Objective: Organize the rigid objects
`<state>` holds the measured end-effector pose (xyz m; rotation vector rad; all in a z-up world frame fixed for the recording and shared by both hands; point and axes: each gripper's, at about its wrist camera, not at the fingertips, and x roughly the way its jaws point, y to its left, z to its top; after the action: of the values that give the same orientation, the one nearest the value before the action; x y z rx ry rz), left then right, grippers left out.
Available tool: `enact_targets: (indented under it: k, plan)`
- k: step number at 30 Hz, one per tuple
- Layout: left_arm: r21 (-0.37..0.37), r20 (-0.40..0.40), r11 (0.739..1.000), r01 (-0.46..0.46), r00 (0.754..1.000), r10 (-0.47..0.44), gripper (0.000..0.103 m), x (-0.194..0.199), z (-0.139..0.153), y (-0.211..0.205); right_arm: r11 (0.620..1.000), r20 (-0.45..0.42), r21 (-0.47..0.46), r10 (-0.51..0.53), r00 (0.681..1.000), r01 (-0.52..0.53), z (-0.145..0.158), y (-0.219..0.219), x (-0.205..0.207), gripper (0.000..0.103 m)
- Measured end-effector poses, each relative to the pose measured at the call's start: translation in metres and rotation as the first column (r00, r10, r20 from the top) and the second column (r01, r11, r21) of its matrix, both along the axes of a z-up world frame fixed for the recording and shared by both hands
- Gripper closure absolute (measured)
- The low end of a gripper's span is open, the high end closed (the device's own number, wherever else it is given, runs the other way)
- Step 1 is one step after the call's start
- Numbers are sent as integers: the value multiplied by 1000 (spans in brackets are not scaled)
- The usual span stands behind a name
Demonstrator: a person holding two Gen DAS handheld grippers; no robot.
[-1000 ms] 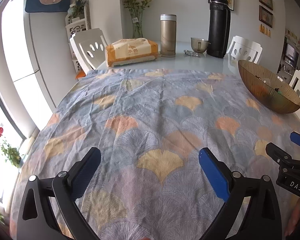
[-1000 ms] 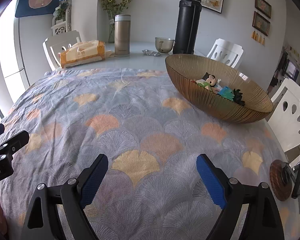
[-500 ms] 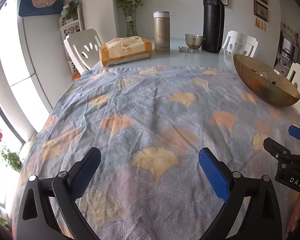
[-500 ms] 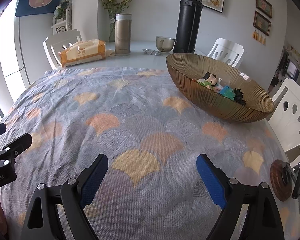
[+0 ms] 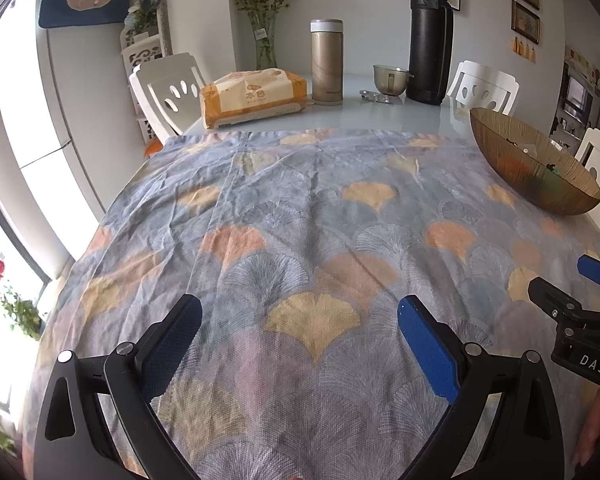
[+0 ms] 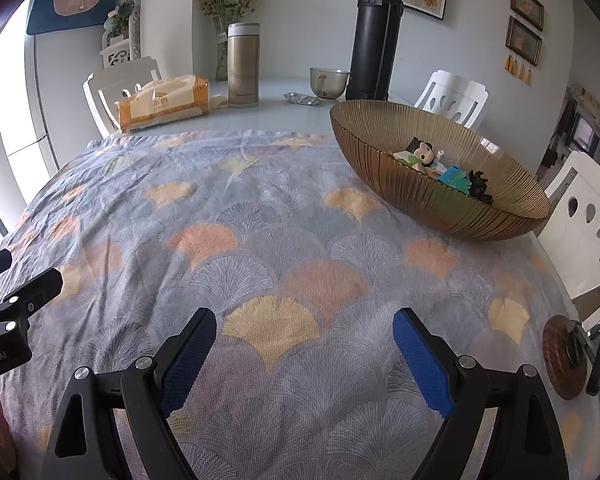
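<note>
**Toys in the bowl, both tongs wide and empty**

The rigid objects I care about are small toys: a dark-haired figurine (image 6: 419, 154), a teal piece (image 6: 455, 177) and a black piece (image 6: 479, 186). All of them lie together inside the amber ribbed bowl (image 6: 404, 184), toward its far right side. In my left wrist view I only see that bowl (image 5: 540, 176) from the side, so its contents are mostly hidden there.

The bowl stands on the right part of the table, on the edge of a blue-grey cloth (image 6: 260, 248) printed with fan-shaped leaves in yellow and orange. The cloth is bare in front of me.

My right gripper (image 6: 304, 344) hangs over the near part of the cloth with its blue pads spread wide apart and nothing between them. My left gripper (image 5: 300, 332) does the same just beside it, jaws wide, holding nothing. Each one shows at the edge of the other's view.

Farther back, on the uncovered pale tabletop (image 6: 280, 114), I see an orange tissue pack (image 6: 164, 102), a gold flask (image 6: 243, 66), a small metal cup (image 6: 328, 82) and a tall black thermos (image 6: 374, 38) just beside the cup. White chairs (image 6: 452, 98) ring the table, and a vase of flowers (image 6: 222, 20) stands behind the flask.
</note>
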<state>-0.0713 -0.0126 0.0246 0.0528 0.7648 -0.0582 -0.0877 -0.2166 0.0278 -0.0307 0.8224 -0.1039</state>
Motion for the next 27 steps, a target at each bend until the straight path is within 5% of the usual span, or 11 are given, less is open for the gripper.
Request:
enact_targets:
  k: [27]
  plan:
    - [11,10,1000,-6,1000,6,4,-1,2,2,1000,0,-1,0,1000,0,0,1,0,14]
